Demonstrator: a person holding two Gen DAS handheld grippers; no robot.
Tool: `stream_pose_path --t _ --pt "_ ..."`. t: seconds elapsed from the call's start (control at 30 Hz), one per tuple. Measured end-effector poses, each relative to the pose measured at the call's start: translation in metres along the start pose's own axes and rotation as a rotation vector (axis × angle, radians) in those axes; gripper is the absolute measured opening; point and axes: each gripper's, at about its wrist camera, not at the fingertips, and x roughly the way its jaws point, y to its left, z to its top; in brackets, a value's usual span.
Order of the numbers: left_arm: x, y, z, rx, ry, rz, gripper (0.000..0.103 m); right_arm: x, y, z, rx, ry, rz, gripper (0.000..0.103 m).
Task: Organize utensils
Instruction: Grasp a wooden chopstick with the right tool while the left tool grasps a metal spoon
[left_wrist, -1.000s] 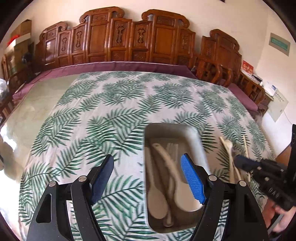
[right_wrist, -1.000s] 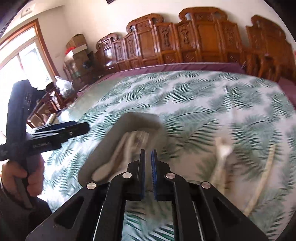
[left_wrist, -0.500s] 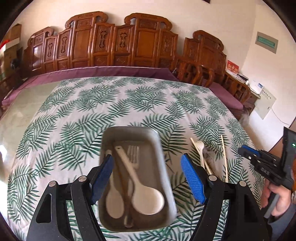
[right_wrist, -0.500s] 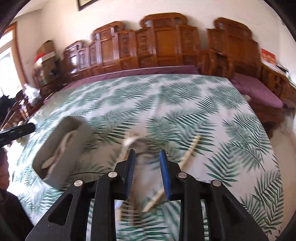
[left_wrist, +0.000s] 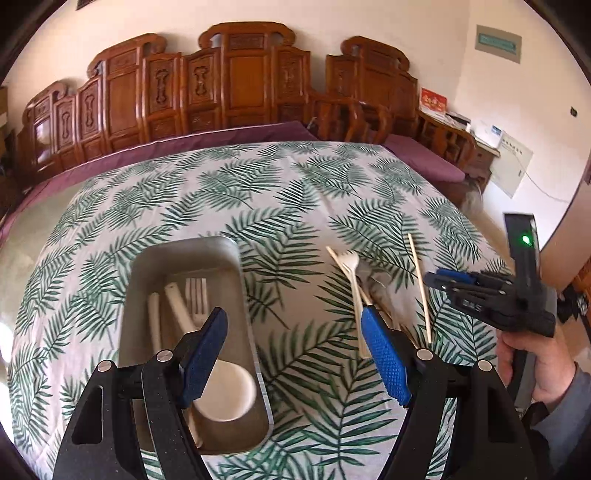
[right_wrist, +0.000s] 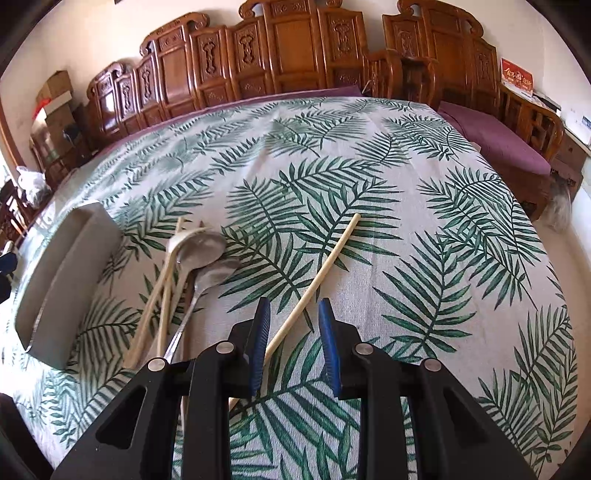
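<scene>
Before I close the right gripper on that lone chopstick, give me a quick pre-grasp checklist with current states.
1. Right gripper open: ok.
2. Chopstick runs between the fingers: ok, though contact height cannot tell.
3. Chopstick lies apart from the spoons: ok.
4. Gray tray has room; it already holds a white spoon and a fork: ok.
5. Left gripper open and empty, above the tray's right edge: ok.
6. Second chopstick tangled under the spoons: not ok for later.

one grey tray (left_wrist: 184, 254), two chopsticks (right_wrist: 317, 273), two metal spoons (right_wrist: 201, 251), one loose pale fork (left_wrist: 351, 264).
</scene>
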Motion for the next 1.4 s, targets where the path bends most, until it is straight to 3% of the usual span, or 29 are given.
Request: stream_pose_path --t 0.27,0.43,0.63,0.87,1.03,1.1,1.4 --pt "0.020 -0.020 -0.004 0.030 0.032 0.001 0.072 0.016 0.012 -0.001 -0.052 0.058 -0.066 0.029" --pt "0.032 -0.034 -0.005 0.059 0.047 0.002 0.072 0.015 0.008 -0.001 -0.063 0.078 -0.083 0.013" --pt "0.046 -0.047 -0.006 0.083 0.077 -0.003 0.071 0.011 -0.007 -0.002 -0.037 0.092 -0.056 0.007" --pt "0.067 -0.074 -0.004 0.106 0.117 -0.034 0.059 0.005 -0.018 -0.003 -0.024 0.085 -0.037 0.006" --pt "0.089 -0.095 0.002 0.110 0.152 -0.058 0.047 0.001 -0.029 -0.004 0.000 0.076 -0.018 0.006" --pt "0.099 -0.104 0.004 0.123 0.167 -0.063 0.038 0.000 -0.035 -0.005 0.012 0.076 -0.012 0.006" --pt "0.128 -0.119 0.008 0.155 0.200 -0.031 0.019 0.001 -0.038 -0.007 0.020 0.081 0.021 0.006"
